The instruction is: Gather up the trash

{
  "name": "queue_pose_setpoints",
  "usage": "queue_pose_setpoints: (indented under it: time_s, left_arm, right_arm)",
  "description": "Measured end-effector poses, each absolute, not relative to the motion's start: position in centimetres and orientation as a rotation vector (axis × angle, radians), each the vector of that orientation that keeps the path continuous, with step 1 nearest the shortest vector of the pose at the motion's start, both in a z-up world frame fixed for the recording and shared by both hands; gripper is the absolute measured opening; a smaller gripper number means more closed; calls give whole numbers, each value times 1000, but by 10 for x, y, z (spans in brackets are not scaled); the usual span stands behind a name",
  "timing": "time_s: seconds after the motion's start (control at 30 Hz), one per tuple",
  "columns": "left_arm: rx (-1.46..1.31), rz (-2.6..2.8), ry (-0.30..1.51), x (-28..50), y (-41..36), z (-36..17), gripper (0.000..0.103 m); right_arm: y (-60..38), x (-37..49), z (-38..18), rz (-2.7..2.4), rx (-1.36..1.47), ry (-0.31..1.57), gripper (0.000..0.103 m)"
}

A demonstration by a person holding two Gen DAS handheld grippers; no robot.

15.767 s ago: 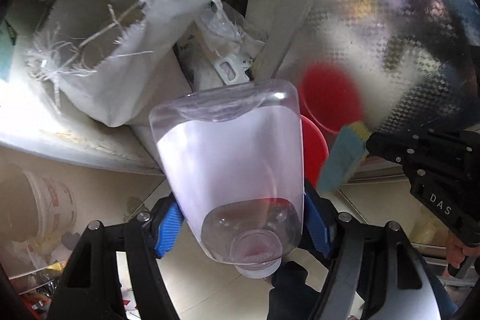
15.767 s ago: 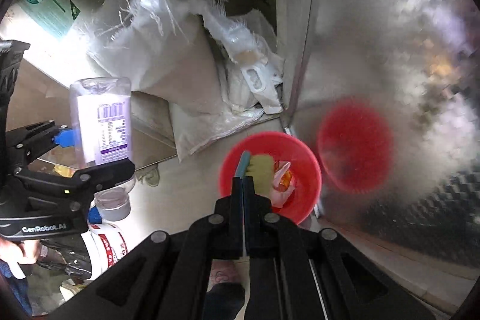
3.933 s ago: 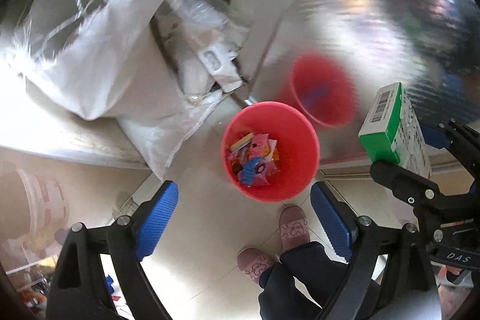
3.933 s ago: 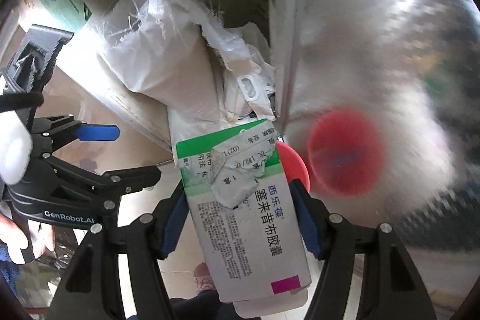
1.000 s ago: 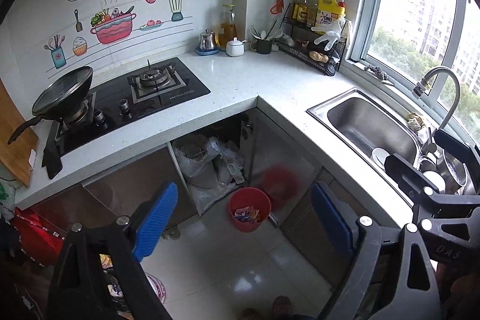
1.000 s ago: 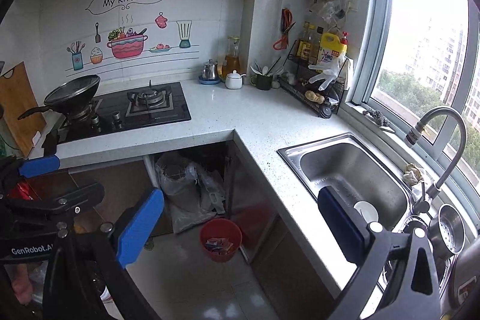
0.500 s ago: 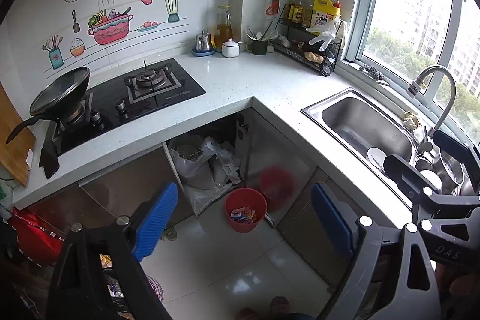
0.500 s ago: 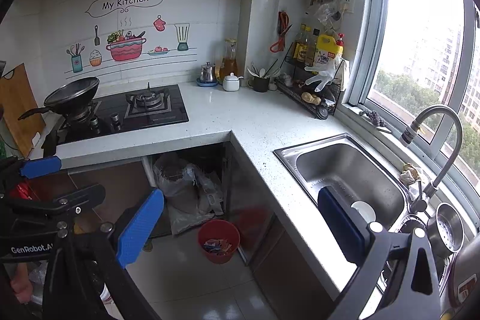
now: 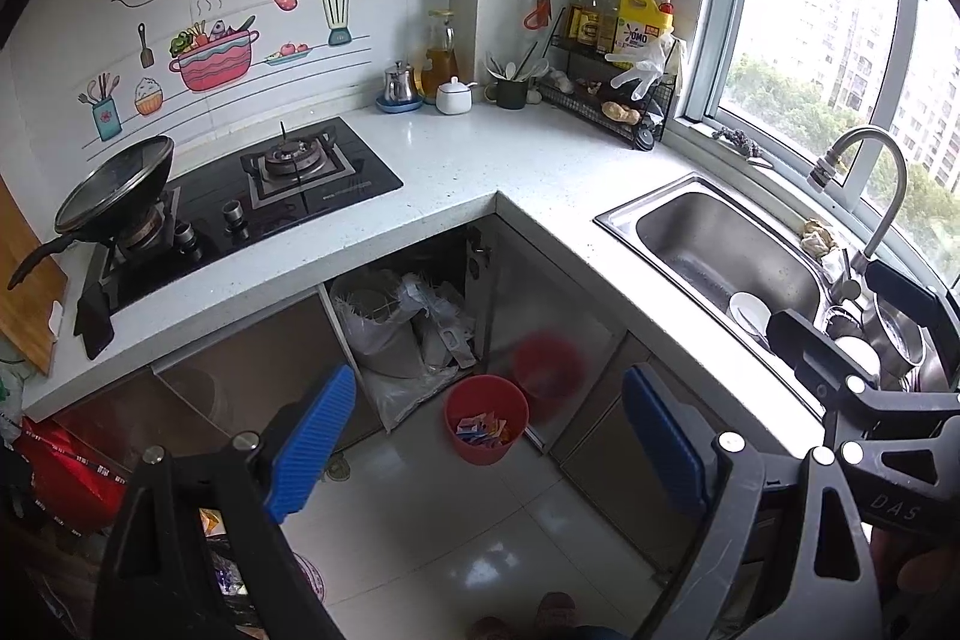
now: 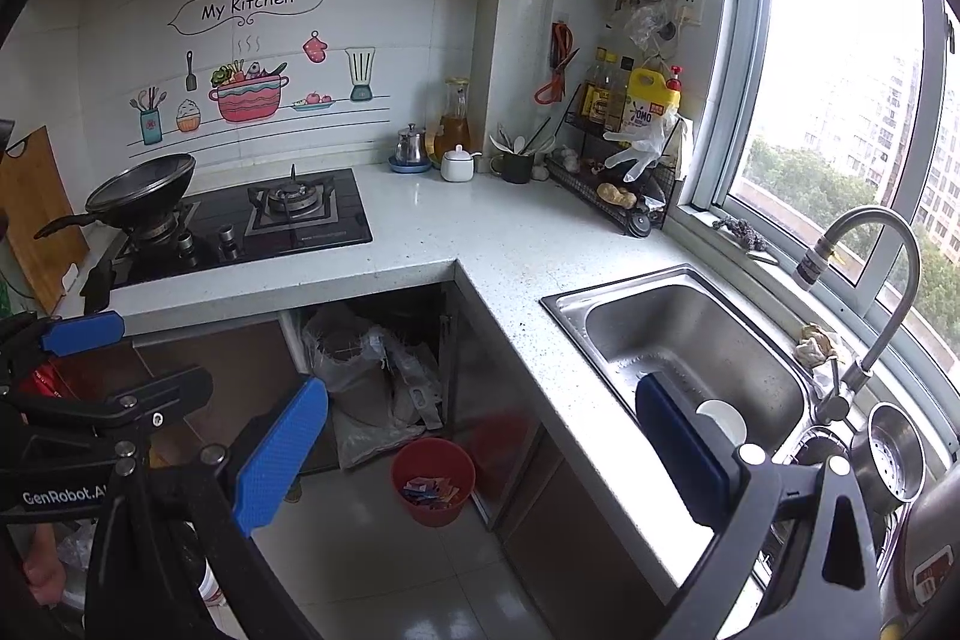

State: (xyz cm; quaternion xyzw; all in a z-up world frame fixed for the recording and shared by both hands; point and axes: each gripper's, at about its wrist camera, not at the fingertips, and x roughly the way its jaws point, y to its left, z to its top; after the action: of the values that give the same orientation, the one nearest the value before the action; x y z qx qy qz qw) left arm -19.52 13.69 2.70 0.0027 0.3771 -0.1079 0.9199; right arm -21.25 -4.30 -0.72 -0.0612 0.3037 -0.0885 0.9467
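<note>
A red bin (image 9: pixel 485 427) stands on the tiled floor by the open cabinet under the counter, with colourful wrappers (image 9: pixel 480 427) lying inside. The right wrist view shows the same red bin (image 10: pixel 433 480) far below. My left gripper (image 9: pixel 486 451) is held high above the floor, open, its blue pads wide apart with nothing between them. My right gripper (image 10: pixel 480 457) is open and empty too, just as high. The right gripper's black frame shows at the right edge of the left wrist view, and the left gripper's blue pad (image 10: pixel 81 333) at the left edge of the right wrist view.
An L-shaped white counter (image 9: pixel 528 172) carries a gas hob (image 9: pixel 258 208) with a wok (image 9: pixel 114 190), jars and a bottle rack. A steel sink (image 9: pixel 720 250) with a curved tap sits under the window. White sacks (image 9: pixel 390 328) fill the open cabinet. A shoe tip (image 9: pixel 555 607) shows at the bottom.
Both views have drifted very slightly; the bin and counter sit a touch lower and to the left in frame. Both grippers stay open and empty.
</note>
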Motion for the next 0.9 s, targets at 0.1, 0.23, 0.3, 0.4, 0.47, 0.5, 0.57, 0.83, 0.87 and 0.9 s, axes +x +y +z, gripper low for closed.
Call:
queue_pose_setpoints:
  time_s: [0.1,0.23,0.3,0.4,0.47,0.5,0.57,0.83,0.87,0.9]
  left_arm:
    - [4,-221,777,-195,134,27,89]
    - [12,-230,773,-195,136,28,89]
    - [18,-232,769,-195,136,28,89]
    - [20,-235,767,-195,135,29,89]
    - [19,-239,767,-195,134,29,89]
    - [20,-242,768,-195,134,29,89]
    - [18,-245,770,-194,133,29,89]
    - [32,-246,762,-194,130,30,89]
    - [33,-245,761,-195,129,31,89]
    - [35,-245,760,-195,128,31,89]
  right_arm:
    - [-43,-212,-7,-185,-123,620,103]
    - [-43,-212,-7,-191,-120,621,103]
    - [-43,-213,-7,-192,-117,621,103]
    - [-42,-213,-6,-197,-112,621,103]
    - [-41,-213,-6,-201,-112,618,103]
    - [-40,-213,-6,-204,-112,617,103]
    - [-40,-214,-6,-207,-112,618,103]
    - [-40,-214,-6,-219,-103,622,103]
    - [-41,-213,-6,-219,-102,623,103]
    - [-41,-214,-6,-219,-101,623,103]
